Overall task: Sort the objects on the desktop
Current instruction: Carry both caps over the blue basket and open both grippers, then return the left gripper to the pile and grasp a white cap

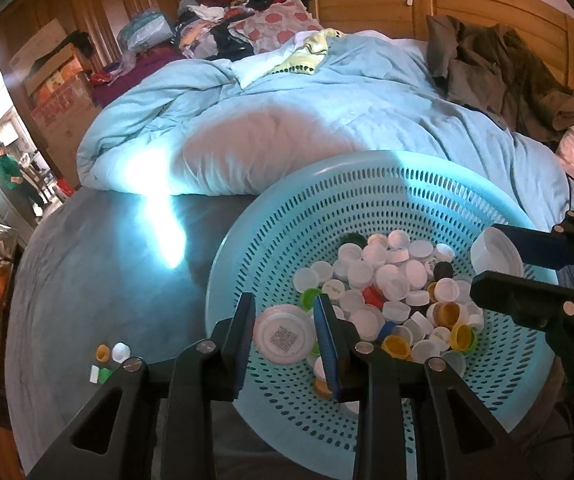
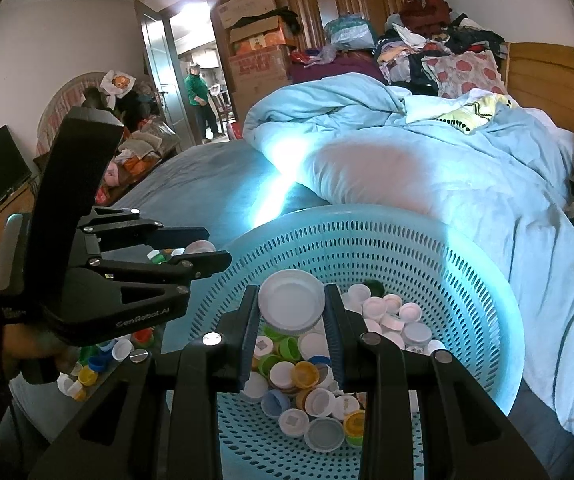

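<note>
Your left hand-held gripper [image 1: 285,334] stands apart around a QR-printed lid [image 1: 284,333] — it may drop into the basket [image 1: 367,184]. Right hand-held gripper [image 2: 291,308] clamps a white lid [image 2: 291,305] — edge grip could slip.

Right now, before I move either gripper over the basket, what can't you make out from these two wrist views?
- Left gripper: whether its pads press the QR-code lid; left wrist view, the fingers cover the lid's edges.
- Caps under the white lid held by the right gripper: right wrist view, hidden.
- Loose caps beside the blue basket: right wrist view, partly covered by the left gripper.
</note>
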Action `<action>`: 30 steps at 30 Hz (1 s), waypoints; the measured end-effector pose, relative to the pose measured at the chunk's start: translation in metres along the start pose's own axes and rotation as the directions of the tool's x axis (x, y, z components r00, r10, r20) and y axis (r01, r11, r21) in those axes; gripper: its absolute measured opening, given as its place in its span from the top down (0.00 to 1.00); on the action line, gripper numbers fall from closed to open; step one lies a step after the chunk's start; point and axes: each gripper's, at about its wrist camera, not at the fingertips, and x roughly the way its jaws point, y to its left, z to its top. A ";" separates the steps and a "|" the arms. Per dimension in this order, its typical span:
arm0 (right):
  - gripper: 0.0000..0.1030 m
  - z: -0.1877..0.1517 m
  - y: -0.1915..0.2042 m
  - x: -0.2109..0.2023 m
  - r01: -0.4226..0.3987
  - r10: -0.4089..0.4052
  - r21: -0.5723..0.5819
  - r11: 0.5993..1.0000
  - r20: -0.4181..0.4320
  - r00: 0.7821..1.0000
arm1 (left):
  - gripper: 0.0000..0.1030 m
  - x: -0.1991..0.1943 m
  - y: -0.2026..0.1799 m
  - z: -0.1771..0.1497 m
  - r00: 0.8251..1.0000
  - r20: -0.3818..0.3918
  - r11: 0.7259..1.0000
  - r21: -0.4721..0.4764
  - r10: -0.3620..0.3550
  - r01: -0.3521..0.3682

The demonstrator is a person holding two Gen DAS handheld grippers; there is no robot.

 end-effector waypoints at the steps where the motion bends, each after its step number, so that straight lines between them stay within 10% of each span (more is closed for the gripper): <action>1: 0.73 -0.001 -0.001 -0.001 0.001 -0.001 0.003 1.000 0.003 1.000 | 0.45 0.001 0.000 0.000 1.000 -0.002 1.000 0.000 -0.008 0.008; 3: 0.66 -0.002 -0.004 -0.003 0.003 -0.004 0.015 1.000 0.017 1.000 | 0.12 -0.003 0.000 0.000 1.000 0.024 1.000 -0.002 0.000 0.000; 11: 0.58 -0.002 -0.002 -0.027 -0.011 0.008 0.041 0.999 0.074 0.997 | 0.12 -0.032 0.025 -0.010 0.995 0.093 0.998 -0.065 0.020 -0.014; 19: 0.56 -0.065 0.047 -0.024 -0.110 0.111 0.027 0.994 -0.028 0.993 | 0.11 -0.083 0.116 -0.133 0.989 0.112 0.961 -0.269 0.097 -0.064; 23: 0.56 -0.109 0.077 -0.013 -0.173 0.177 0.038 0.984 -0.128 0.976 | 0.11 -0.116 0.185 -0.230 0.983 0.066 0.888 -0.441 0.172 -0.126; 30: 0.56 -0.144 0.110 0.000 -0.202 0.201 0.019 0.979 -0.215 0.956 | 0.11 -0.146 0.279 -0.415 0.955 -0.153 0.651 -0.704 0.253 -0.285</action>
